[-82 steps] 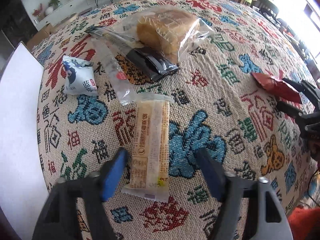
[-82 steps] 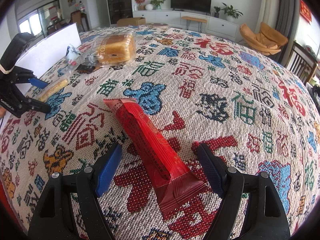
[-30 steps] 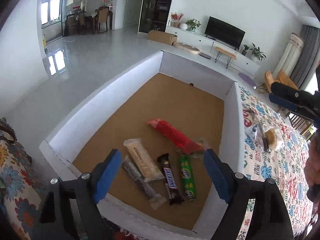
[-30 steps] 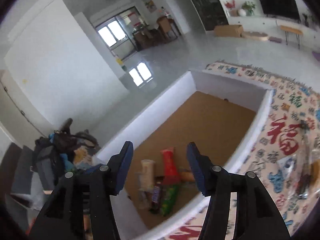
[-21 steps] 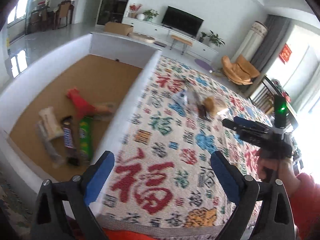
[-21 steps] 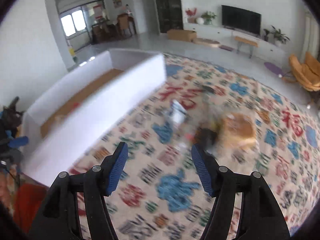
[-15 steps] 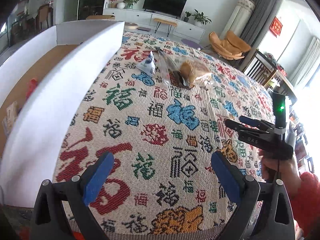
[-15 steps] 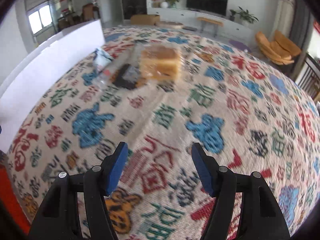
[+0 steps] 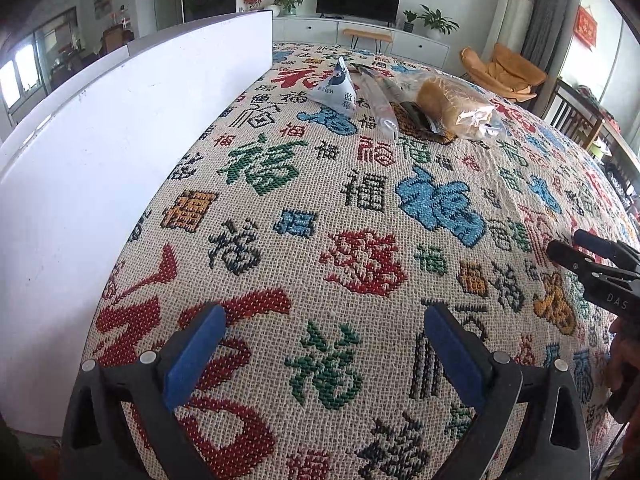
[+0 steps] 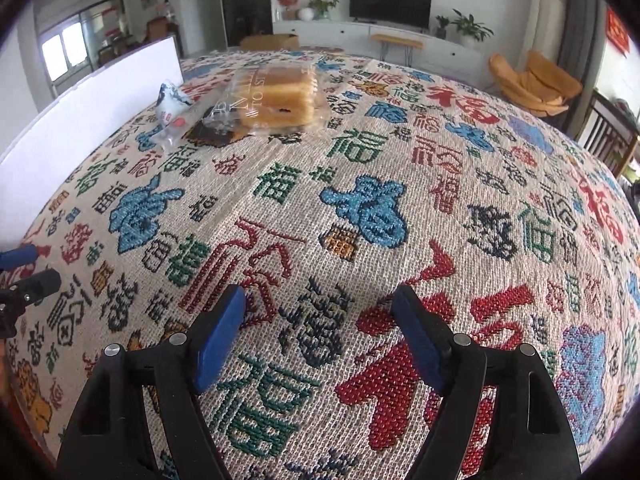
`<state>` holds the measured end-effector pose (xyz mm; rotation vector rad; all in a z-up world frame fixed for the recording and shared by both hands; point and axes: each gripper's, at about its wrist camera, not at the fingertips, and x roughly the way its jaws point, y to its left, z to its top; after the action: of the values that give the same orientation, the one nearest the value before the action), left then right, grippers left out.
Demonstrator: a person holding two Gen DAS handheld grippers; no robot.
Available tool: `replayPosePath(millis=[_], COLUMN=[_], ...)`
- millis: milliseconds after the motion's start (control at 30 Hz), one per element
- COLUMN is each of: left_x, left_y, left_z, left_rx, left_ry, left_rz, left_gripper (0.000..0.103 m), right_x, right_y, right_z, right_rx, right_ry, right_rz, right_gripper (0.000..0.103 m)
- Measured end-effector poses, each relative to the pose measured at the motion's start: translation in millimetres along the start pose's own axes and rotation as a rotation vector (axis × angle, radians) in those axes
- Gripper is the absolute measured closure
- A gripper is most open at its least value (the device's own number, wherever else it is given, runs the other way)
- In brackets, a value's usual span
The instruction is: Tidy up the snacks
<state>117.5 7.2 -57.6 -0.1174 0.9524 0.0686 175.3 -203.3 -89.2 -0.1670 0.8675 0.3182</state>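
My left gripper [image 9: 324, 320] hovers low over the patterned tablecloth [image 9: 360, 208], its jaws opening with nothing between them. The jaws of my right gripper [image 10: 318, 300] are opening too, over bare cloth. Far ahead lies a cluster of snacks: a bagged bread loaf [image 9: 448, 106] [image 10: 280, 98], a white triangular packet [image 9: 338, 88] [image 10: 172, 104], a long clear packet [image 9: 378, 100] and a black packet [image 9: 416, 118]. Each gripper shows at the edge of the other's view: the right gripper [image 9: 568, 242], the left gripper [image 10: 34, 270].
The white box wall [image 9: 120, 140] [image 10: 80, 128] runs along the table's left side; its inside is hidden. A hand [image 9: 624, 356] holds the right gripper. Wooden chairs [image 10: 608, 136] stand past the table's right edge, a TV cabinet behind.
Both grippers swung from above the box, where the yellow and red bars lie among other snacks, back over the table and came down lower. Both sets of jaws spread wider.
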Motion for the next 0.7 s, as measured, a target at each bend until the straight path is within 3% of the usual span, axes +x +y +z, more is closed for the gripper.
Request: replayPosePath(millis=[133, 700], left_x=[2.9, 2.2], left_y=[-8.6, -8.6], left_z=[-2.0, -2.4], left_rx=[0.044, 0.045], left_ry=[0.008, 0.005], left_rz=[0.045, 0.047], left_gripper=[0.000, 0.000], right_x=[0.1, -0.1], right_y=[-0.3, -0.6], right_z=[-1.5, -1.5], right_rx=[0.001, 0.002], right_ry=[0.000, 0.000], right_rz=[-0.001, -0.001], right_gripper=[0.023, 0.023])
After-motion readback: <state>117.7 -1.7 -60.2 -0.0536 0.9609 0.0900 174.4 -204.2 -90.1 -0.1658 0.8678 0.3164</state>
